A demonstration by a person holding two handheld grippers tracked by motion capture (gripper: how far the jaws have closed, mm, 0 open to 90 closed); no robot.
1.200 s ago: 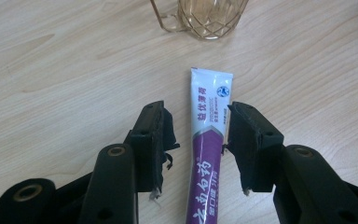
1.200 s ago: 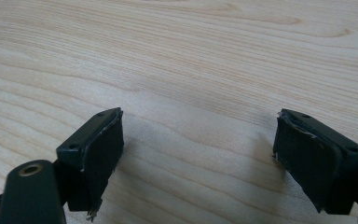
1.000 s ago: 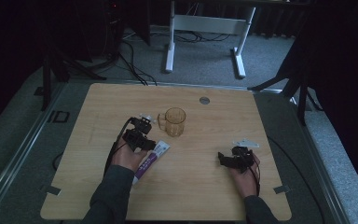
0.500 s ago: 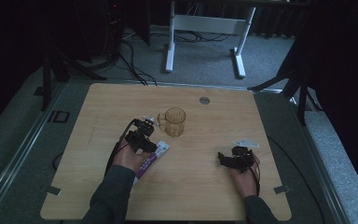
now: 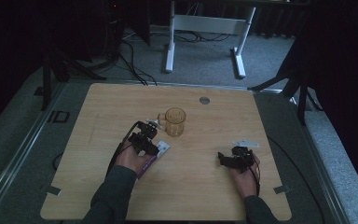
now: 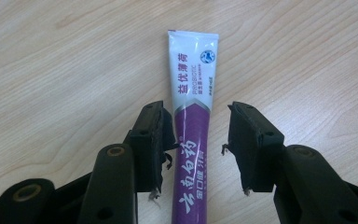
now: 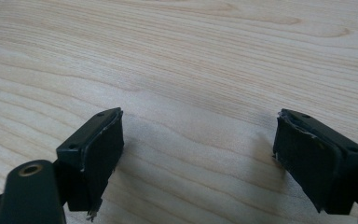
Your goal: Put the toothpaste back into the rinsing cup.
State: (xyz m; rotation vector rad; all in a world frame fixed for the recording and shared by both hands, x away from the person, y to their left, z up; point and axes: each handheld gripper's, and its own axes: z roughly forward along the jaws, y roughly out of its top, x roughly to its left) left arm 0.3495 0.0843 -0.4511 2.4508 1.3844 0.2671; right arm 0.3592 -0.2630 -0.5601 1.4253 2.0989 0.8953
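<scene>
The soft, light tube, lying just beside the mug, is being straddled mid-body by the left gripper, jaws parted, nothing clamped.

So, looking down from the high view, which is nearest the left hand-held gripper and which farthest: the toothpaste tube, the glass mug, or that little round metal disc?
From the left hand-held gripper:
1. Toothpaste tube: right beneath it, lying flat between its open jaws.
2. Glass mug: just beyond, slightly to the right, standing upright.
3. Round metal disc: farthest, set into the table near its far edge.
</scene>
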